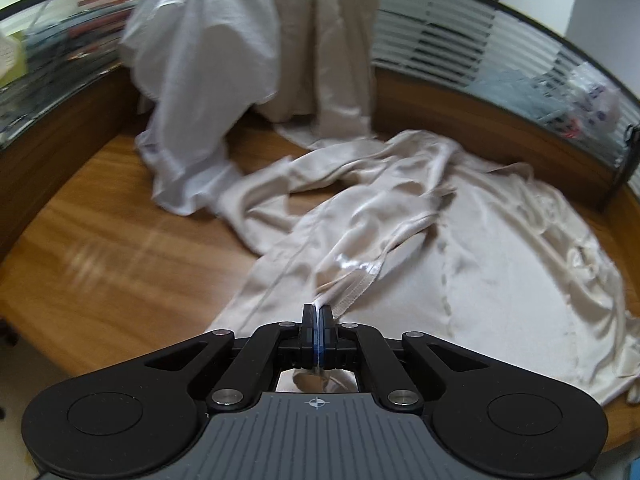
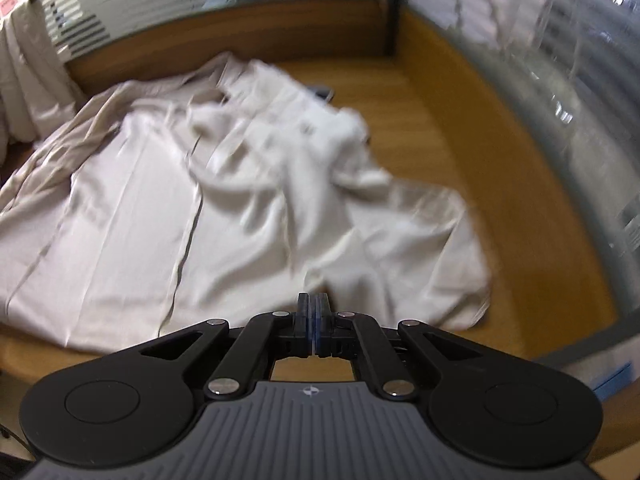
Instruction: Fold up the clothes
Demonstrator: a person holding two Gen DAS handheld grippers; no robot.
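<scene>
A beige satin garment (image 1: 460, 248) lies crumpled on the wooden desk (image 1: 120, 240). My left gripper (image 1: 318, 310) is shut on a stitched hem (image 1: 352, 284) of this garment, lifting that edge in a taut fold; cloth also shows under the fingers. In the right wrist view the same beige garment (image 2: 240, 200) spreads across the desk (image 2: 432, 128), creased in the middle and blurred. My right gripper (image 2: 313, 300) is shut just at the garment's near edge. No cloth shows between its fingers.
A white garment (image 1: 200, 60) and another beige one (image 1: 324, 40) hang over the desk's back partition and trail onto the desk. Glass partitions with blinds (image 1: 440, 40) ring the desk. A small dark object (image 2: 322, 92) lies beyond the garment.
</scene>
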